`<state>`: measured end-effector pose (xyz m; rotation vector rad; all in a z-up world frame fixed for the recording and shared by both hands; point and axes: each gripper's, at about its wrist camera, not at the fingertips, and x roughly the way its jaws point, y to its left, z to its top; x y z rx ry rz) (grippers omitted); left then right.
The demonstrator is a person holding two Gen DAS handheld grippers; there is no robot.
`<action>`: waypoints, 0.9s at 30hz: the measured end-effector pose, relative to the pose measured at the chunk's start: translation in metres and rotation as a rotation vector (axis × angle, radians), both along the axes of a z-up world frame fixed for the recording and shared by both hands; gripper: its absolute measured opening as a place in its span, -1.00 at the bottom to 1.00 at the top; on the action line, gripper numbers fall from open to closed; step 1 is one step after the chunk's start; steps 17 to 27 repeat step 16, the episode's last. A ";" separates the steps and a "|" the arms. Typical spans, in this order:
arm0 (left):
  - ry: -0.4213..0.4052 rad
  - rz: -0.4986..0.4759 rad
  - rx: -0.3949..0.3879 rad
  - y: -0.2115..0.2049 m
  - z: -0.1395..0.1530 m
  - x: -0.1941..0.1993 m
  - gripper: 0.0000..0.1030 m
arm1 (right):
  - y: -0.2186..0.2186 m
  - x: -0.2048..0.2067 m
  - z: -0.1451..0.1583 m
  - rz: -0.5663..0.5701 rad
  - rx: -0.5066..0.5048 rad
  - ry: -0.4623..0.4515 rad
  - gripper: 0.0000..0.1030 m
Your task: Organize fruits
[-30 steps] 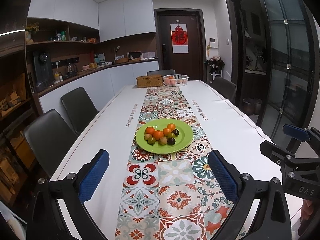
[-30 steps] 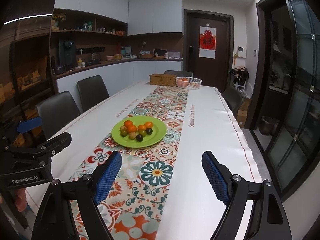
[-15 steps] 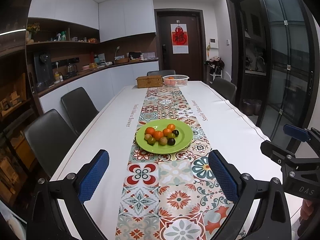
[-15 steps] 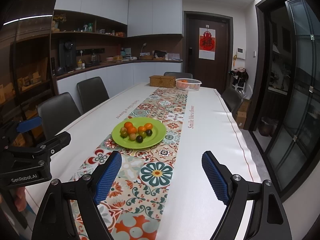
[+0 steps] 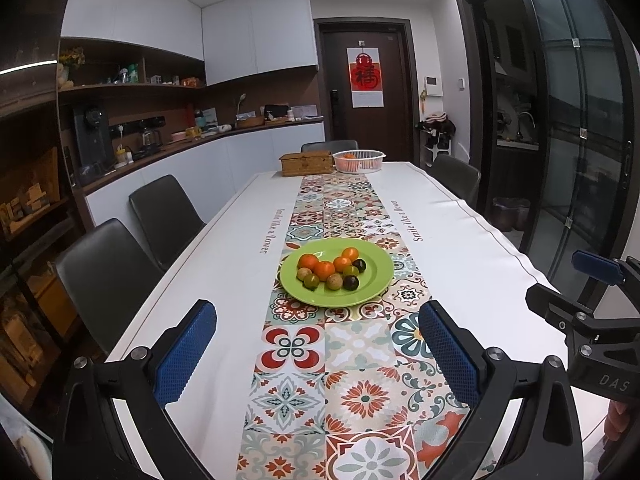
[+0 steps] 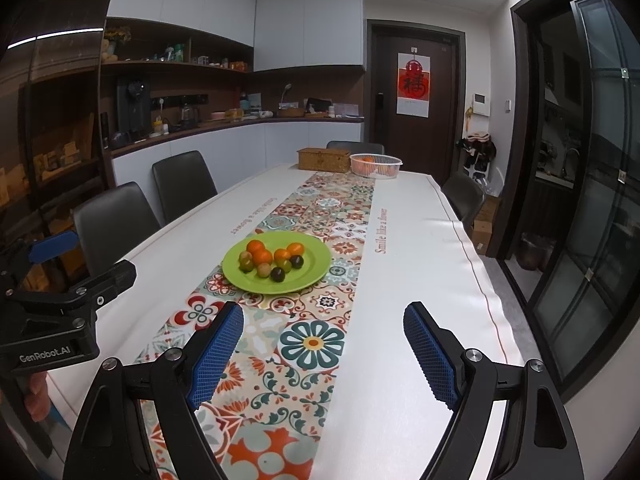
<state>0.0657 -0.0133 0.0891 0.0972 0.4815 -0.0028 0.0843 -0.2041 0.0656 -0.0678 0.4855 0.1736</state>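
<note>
A green plate [image 5: 368,288] [image 6: 308,276] sits on the patterned runner in the middle of the long white table. It carries several small fruits: orange tangerines [image 5: 307,261] [image 6: 255,247], greenish and tan ones, and dark plums [image 5: 351,282] [image 6: 277,275]. My left gripper [image 5: 318,324] hovers open, short of the plate's near rim, nothing between its blue pads. My right gripper [image 6: 323,320] is likewise open and empty, on the near side of the plate. Each gripper shows at the edge of the other's view.
At the table's far end stand a white mesh basket [image 5: 359,160] [image 6: 376,165] holding orange fruit and a woven box [image 5: 307,163] [image 6: 324,159]. Dark chairs [image 5: 164,216] line the left side, another the right [image 5: 456,178]. Glass doors run along the right.
</note>
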 end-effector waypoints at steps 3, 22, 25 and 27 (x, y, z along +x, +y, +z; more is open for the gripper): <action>0.000 0.000 -0.001 -0.001 0.000 0.000 1.00 | 0.000 0.001 0.000 0.000 -0.001 0.002 0.61; 0.007 -0.001 -0.010 -0.002 -0.002 0.001 1.00 | 0.004 0.002 -0.002 0.000 -0.005 0.009 0.61; 0.007 -0.001 -0.010 -0.002 -0.002 0.001 1.00 | 0.004 0.002 -0.002 0.000 -0.005 0.009 0.61; 0.007 -0.001 -0.010 -0.002 -0.002 0.001 1.00 | 0.004 0.002 -0.002 0.000 -0.005 0.009 0.61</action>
